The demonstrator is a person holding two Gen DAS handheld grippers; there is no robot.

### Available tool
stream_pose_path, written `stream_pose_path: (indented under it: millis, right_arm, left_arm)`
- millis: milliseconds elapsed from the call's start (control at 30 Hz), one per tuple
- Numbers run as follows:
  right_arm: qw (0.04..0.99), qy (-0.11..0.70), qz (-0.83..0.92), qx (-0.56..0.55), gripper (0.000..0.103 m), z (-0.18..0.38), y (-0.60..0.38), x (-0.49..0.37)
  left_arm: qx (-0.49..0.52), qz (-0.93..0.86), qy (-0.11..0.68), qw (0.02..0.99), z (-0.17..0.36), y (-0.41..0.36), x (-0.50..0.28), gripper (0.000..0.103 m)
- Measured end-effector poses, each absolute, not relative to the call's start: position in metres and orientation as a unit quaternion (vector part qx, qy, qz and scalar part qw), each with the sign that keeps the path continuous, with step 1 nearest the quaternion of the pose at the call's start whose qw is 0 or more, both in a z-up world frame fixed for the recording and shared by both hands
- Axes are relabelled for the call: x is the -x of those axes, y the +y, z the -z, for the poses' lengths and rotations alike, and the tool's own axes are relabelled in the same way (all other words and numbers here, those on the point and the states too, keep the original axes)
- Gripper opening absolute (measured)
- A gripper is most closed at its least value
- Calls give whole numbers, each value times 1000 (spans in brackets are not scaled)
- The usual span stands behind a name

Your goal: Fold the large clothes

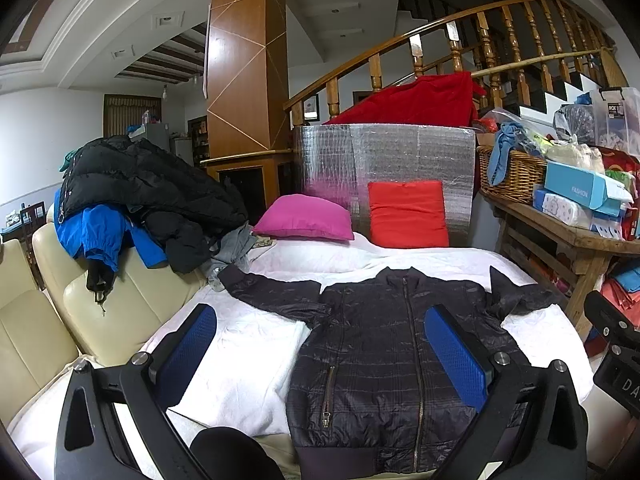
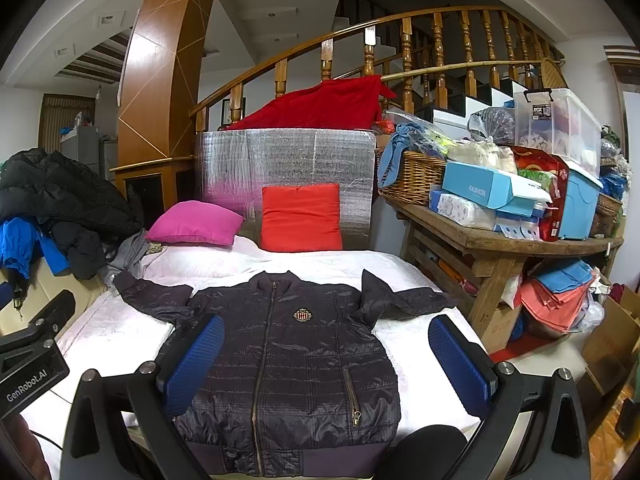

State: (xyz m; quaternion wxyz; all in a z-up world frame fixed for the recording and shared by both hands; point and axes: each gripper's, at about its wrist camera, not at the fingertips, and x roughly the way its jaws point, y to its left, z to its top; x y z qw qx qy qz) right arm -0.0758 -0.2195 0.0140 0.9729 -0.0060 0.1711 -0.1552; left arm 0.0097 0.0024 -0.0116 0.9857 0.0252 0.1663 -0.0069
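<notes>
A dark quilted zip jacket (image 1: 384, 356) (image 2: 288, 364) lies flat, front up, on the white bed cover (image 1: 248, 360) (image 2: 120, 332), hem nearest me, collar toward the pillows. Both sleeves spread sideways; the right sleeve (image 2: 404, 300) is crumpled and folded on itself. A small crest badge (image 2: 302, 314) sits on its chest. My left gripper (image 1: 320, 356) hangs open above the jacket's left half, blue pads (image 1: 456, 360) wide apart and holding nothing. Over the jacket's right half, my right gripper (image 2: 324, 364) is likewise open and empty.
A pink pillow (image 1: 306, 218) and a red pillow (image 1: 408, 214) lie at the bed's head against a silver foil panel (image 2: 288, 160). Piled dark and blue coats (image 1: 132, 196) cover cream chairs (image 1: 120, 304) at left. A cluttered wooden bench (image 2: 500, 240) stands right.
</notes>
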Motion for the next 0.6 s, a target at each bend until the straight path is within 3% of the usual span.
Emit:
stream_pose_path:
  millis: [600]
  right_arm:
    - [972,172,158,1,103,-13,-221,76]
  left_arm:
    - [-26,9,169,985,15,-1,-9,103]
